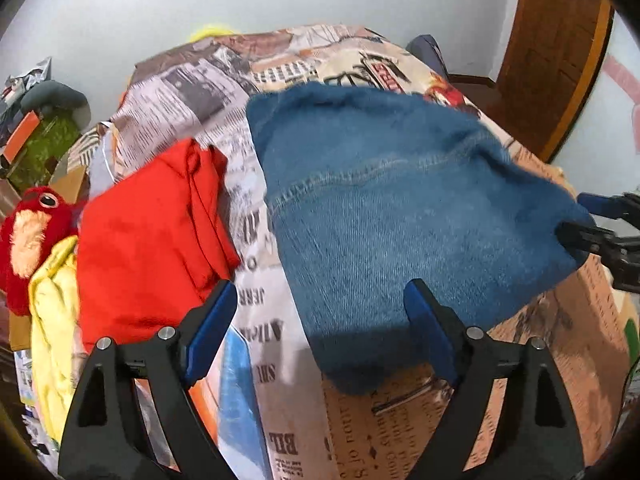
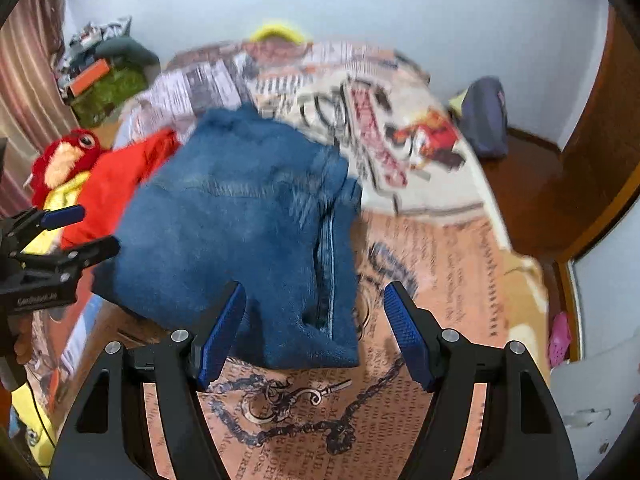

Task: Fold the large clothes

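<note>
Blue denim jeans [image 1: 392, 208], red garment [image 1: 148, 236], newspaper-print bedspread [image 1: 192, 96], blue-padded black jaws.

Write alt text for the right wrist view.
Folded blue jeans lie on a newspaper-print bedspread, just ahead of the open right gripper. The left gripper, also open, hovers at the jeans' left edge, with a red garment and a red plush toy beyond.

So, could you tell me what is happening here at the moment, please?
A person holding a two-finger tool in each hand is folding clothes on a bed with a newspaper-print cover. The blue denim jeans lie in a folded bundle on the cover. Both the left tool and the right tool are open, holding nothing, at the bundle's near edge. A red garment lies beside the jeans, next to a red plush toy.
</note>
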Demonstrator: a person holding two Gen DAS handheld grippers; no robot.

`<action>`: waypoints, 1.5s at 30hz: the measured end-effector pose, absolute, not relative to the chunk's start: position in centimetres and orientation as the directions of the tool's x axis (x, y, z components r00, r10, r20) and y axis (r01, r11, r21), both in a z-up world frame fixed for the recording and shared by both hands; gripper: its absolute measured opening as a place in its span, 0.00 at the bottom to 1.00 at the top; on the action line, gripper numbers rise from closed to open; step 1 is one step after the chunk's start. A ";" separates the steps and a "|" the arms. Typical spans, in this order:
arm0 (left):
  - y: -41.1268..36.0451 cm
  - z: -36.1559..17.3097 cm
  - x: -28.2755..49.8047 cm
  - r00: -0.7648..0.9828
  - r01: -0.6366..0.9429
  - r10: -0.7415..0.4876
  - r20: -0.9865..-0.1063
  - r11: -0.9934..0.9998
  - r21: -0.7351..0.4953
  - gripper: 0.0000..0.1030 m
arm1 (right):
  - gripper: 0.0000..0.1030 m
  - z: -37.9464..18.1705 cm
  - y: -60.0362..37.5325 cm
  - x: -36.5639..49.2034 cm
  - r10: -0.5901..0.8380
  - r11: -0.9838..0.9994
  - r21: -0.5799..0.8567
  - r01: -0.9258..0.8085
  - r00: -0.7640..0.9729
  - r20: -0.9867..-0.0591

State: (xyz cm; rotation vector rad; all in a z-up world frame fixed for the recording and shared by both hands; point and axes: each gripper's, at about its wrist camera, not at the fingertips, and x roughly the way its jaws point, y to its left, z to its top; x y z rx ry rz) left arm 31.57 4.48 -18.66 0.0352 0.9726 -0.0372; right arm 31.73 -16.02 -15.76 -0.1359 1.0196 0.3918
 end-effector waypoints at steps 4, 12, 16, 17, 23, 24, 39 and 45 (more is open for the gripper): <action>4.6 -19.8 30.6 0.571 0.051 -0.034 -0.820 0.999 -0.006 0.87 | 0.69 -19.6 -18.1 32.4 0.332 0.923 0.229 -0.308 0.344 -0.878; 5.4 -19.2 30.7 0.567 0.043 -0.053 -0.822 0.998 -0.035 0.89 | 0.71 -18.6 -19.2 32.3 0.342 0.923 0.241 -0.299 0.356 -0.870; 5.7 -17.9 31.1 0.606 0.027 0.002 -0.795 0.999 0.023 0.89 | 0.71 -16.8 -17.6 32.6 0.311 0.919 0.164 -0.357 0.405 -0.860; 5.8 -17.6 31.4 0.616 0.025 0.009 -0.788 0.999 0.031 0.89 | 0.71 -16.5 -17.4 32.7 0.317 0.916 0.163 -0.367 0.410 -0.855; 7.3 -16.8 34.0 0.624 0.009 -0.021 -0.781 1.000 -0.019 0.89 | 0.71 -16.2 -16.2 35.4 0.362 0.900 0.203 -0.385 0.404 -0.840; 7.6 -17.0 34.8 0.610 0.017 -0.055 -0.790 0.998 -0.056 0.89 | 0.71 -16.5 -15.9 36.0 0.368 0.898 0.212 -0.387 0.391 -0.844; 11.2 -25.3 42.8 0.392 -0.101 -0.512 -0.764 0.802 -0.589 0.89 | 0.77 -23.6 -16.2 44.3 0.602 0.786 0.566 -0.249 0.102 -0.792; 11.6 -27.2 45.0 0.368 -0.108 -0.620 -0.693 0.712 -0.694 0.92 | 0.79 -24.8 -15.8 45.2 0.665 0.736 0.641 -0.220 0.054 -0.745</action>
